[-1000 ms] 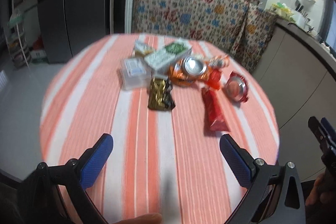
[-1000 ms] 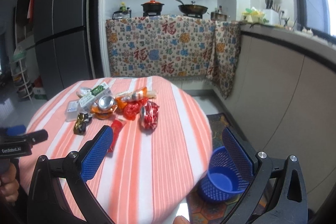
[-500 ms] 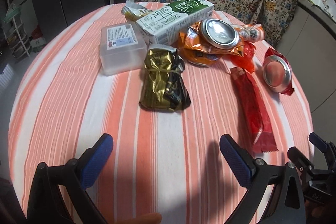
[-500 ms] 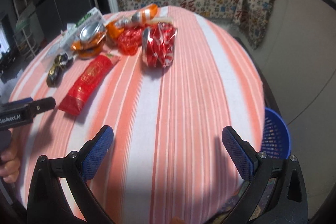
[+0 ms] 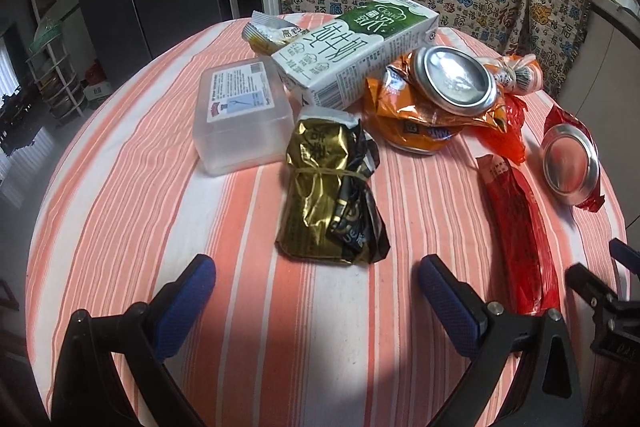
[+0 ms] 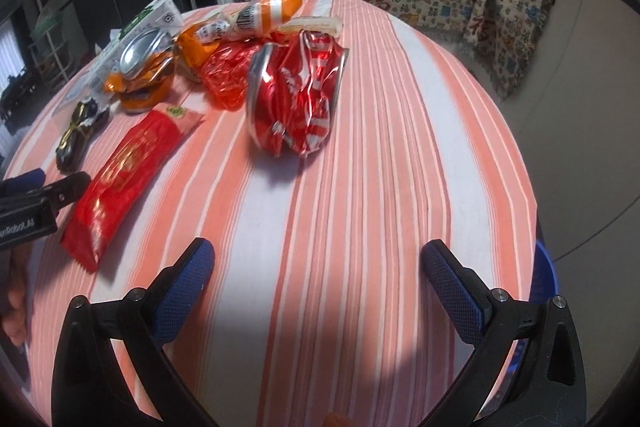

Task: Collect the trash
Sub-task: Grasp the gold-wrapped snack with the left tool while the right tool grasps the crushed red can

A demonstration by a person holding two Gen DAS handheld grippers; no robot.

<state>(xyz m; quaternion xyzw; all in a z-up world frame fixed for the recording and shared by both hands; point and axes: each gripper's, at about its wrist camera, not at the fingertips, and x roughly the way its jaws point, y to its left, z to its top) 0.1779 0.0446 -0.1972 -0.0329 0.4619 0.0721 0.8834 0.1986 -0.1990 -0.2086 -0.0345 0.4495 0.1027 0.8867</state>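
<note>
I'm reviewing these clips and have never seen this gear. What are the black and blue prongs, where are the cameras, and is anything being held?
No robot here: a person holds a two-finger claw in each hand, with a fisheye camera on each looking along its fingers. One picture is from the left claw, the other from the right claw. Both are open and hold nothing. On the striped table lies trash: a gold wrapper, a milk carton, a plastic box, a crushed orange can, a red wrapper and a crushed red can. A blue basket shows past the table's edge.
</note>
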